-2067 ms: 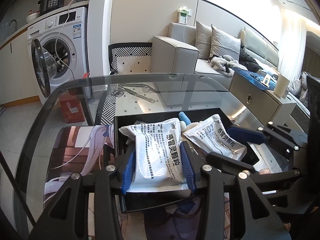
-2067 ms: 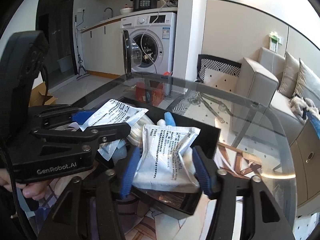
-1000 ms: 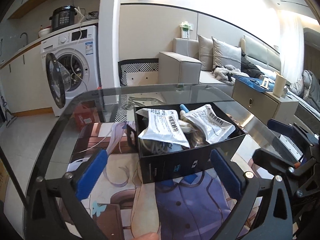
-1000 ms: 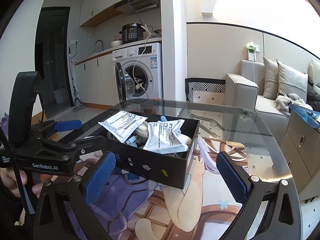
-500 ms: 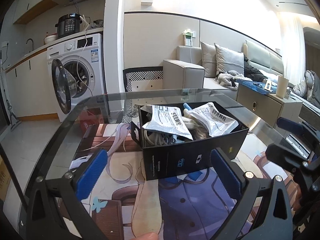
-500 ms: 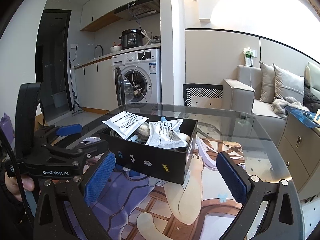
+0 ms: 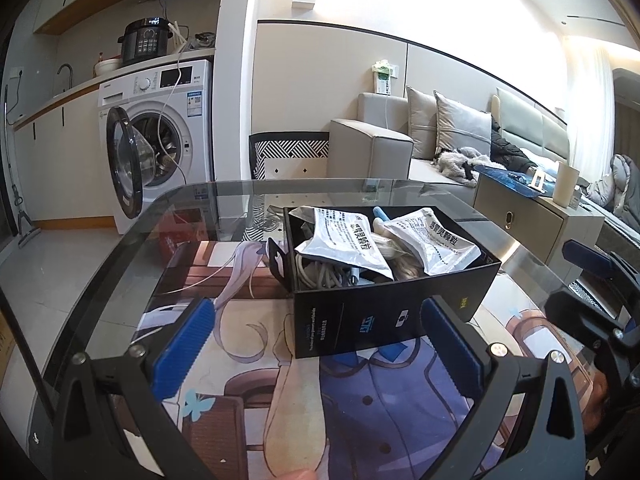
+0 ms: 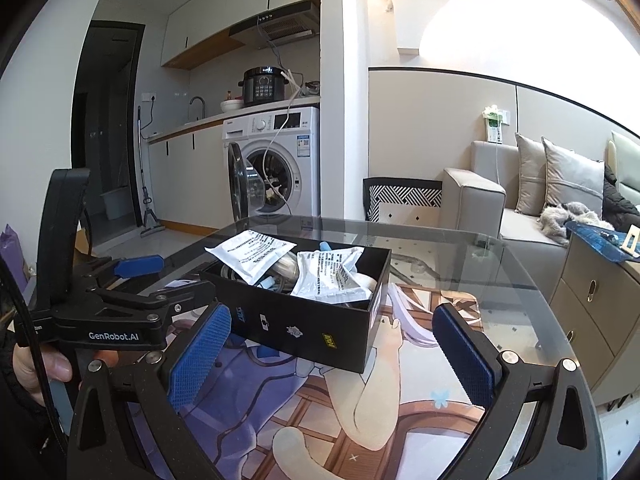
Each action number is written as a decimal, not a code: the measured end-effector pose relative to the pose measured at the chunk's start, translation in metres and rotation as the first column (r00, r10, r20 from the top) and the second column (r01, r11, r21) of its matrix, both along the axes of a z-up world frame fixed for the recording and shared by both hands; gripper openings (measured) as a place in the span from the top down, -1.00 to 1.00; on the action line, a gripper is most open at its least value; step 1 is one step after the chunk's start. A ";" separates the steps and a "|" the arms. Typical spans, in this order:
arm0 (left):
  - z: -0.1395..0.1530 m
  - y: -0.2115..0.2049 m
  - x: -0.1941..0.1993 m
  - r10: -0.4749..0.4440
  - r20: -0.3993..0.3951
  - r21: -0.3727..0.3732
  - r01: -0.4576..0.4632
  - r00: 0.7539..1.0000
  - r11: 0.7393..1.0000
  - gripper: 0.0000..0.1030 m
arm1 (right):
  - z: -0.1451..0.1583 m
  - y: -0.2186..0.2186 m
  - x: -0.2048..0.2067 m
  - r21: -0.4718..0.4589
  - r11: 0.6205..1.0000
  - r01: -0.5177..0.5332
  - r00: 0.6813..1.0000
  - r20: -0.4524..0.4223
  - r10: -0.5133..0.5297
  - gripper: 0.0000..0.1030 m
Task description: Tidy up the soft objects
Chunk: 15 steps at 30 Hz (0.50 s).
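A black box [image 7: 384, 316] [image 8: 304, 328] stands on the glass table, on a printed mat. Two white soft sachets lie in it: one on the left [image 7: 344, 246] [image 8: 252, 254], one on the right [image 7: 436, 242] [image 8: 332, 276]. White cables and a blue-tipped object [image 7: 379, 213] lie under them. My left gripper [image 7: 316, 340] is open and empty, a little short of the box. My right gripper [image 8: 332, 356] is open and empty, also short of the box. The left gripper [image 8: 136, 280] shows in the right wrist view, beside the box.
The glass table's rim [image 7: 120, 248] curves on the left. A washing machine [image 7: 160, 136] with its door open stands behind. A grey sofa [image 7: 400, 148] and a beige cabinet [image 7: 532, 220] stand to the right.
Both grippers let go of the sachets, which now lie in the box, opened wide and pulled back and up from the box.
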<state>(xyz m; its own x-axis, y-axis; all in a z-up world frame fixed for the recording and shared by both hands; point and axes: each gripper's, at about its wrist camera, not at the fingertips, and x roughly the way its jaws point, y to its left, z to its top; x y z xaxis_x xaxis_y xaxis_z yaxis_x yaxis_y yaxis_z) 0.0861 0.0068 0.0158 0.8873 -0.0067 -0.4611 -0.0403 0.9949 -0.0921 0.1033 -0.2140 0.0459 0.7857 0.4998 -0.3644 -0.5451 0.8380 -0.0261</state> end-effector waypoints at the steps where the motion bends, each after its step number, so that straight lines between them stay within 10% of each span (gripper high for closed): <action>1: 0.000 0.000 -0.001 0.001 0.002 -0.001 -0.001 1.000 1.000 -1.00 | 0.000 0.000 -0.001 0.001 1.000 -0.001 1.000 0.004 0.001 -0.99; 15: 0.002 -0.004 -0.003 0.008 0.017 0.013 -0.008 1.000 1.000 -1.00 | 0.000 0.001 -0.001 -0.003 1.000 -0.002 1.000 0.007 0.002 -0.99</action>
